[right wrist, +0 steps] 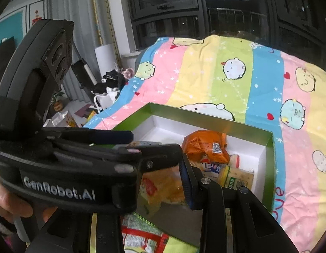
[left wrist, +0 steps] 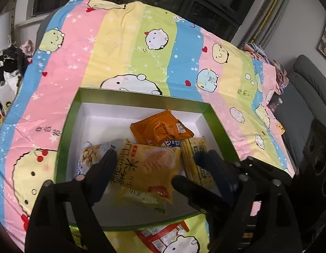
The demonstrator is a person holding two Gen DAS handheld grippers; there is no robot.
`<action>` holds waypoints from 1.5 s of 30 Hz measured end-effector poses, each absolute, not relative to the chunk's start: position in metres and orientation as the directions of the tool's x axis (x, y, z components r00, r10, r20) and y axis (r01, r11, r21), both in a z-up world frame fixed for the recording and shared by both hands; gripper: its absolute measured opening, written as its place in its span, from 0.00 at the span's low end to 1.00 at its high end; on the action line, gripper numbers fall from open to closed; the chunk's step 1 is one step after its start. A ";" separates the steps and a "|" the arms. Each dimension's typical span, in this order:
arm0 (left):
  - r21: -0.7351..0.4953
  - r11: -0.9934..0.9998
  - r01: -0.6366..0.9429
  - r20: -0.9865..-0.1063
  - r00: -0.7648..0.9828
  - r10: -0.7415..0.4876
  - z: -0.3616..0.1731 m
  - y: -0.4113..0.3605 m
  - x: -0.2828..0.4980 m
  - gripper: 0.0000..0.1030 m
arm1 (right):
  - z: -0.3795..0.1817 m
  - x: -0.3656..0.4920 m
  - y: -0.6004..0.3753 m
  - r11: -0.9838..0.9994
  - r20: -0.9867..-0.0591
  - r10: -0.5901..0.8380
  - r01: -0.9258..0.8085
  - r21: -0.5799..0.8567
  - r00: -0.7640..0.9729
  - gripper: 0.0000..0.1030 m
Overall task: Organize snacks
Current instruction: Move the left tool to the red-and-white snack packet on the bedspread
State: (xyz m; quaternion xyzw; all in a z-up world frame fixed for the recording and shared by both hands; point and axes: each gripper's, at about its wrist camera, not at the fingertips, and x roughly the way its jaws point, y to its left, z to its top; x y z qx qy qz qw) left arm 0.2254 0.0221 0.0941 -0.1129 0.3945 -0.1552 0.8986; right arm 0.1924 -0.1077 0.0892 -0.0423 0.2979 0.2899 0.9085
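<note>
A green box (left wrist: 142, 99) with a white inside lies on the bed and holds several snack packets. My left gripper (left wrist: 158, 160) hangs over its near half, open wide. A yellow packet (left wrist: 148, 168) lies loose on the box floor between its fingers. Around it are an orange packet (left wrist: 160, 128), a cracker packet (left wrist: 194, 154) and a white peanut packet (left wrist: 93, 154). In the right wrist view the left gripper (right wrist: 154, 142) crosses in front and hides one finger of my right gripper (right wrist: 154, 181). The other blue-padded finger stands beside the yellow packet (right wrist: 163, 187), so its grip is unclear.
A red-and-white packet (left wrist: 163, 236) lies on the striped cartoon bedsheet (left wrist: 120, 42) just outside the box's near wall. Clothes and bags (left wrist: 9, 67) are piled beside the bed on the left, and a grey chair (left wrist: 310, 84) stands on the right. A hand (right wrist: 7, 200) holds the left gripper.
</note>
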 end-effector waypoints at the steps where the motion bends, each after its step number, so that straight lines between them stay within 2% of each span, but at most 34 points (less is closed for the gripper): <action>1: -0.321 0.928 0.188 -0.672 0.645 -0.363 0.096 0.022 0.223 0.95 | 0.090 0.188 -0.109 0.833 -0.565 0.493 -0.547 0.087 0.662 0.48; 2: -0.314 0.931 0.185 -0.665 0.657 -0.355 0.099 0.023 0.218 1.00 | 0.091 0.184 -0.111 0.836 -0.561 0.488 -0.543 0.081 0.668 0.51; 4: -0.309 0.933 0.185 -0.655 0.670 -0.350 0.105 0.025 0.211 0.99 | 0.095 0.173 -0.116 0.835 -0.549 0.493 -0.544 0.082 0.675 0.56; 13: -0.342 0.923 0.179 -0.597 0.716 -0.360 0.123 0.042 0.153 0.99 | 0.100 0.119 -0.143 0.840 -0.532 0.499 -0.532 0.104 0.684 0.60; 19: -0.396 0.908 0.136 -0.606 0.704 -0.370 0.111 0.058 0.121 0.99 | 0.087 0.097 -0.155 0.848 -0.571 0.483 -0.516 0.118 0.664 0.60; 25: -0.460 0.884 0.086 -0.652 0.642 -0.402 0.078 0.063 0.099 0.99 | 0.067 0.083 -0.163 0.857 -0.617 0.473 -0.491 0.155 0.630 0.60; 33: -0.578 0.814 0.058 -0.659 0.556 -0.507 0.043 0.058 0.092 0.99 | 0.038 0.085 -0.168 0.831 -0.642 0.541 -0.465 0.306 0.543 0.60; 37: -0.570 0.819 0.065 -0.669 0.543 -0.508 0.041 0.048 0.104 0.99 | 0.020 0.105 -0.168 0.808 -0.646 0.584 -0.425 0.407 0.492 0.60; 45: -0.544 0.837 0.065 -0.706 0.504 -0.498 0.021 0.037 0.137 0.98 | 0.001 0.135 -0.156 0.802 -0.661 0.594 -0.401 0.442 0.459 0.60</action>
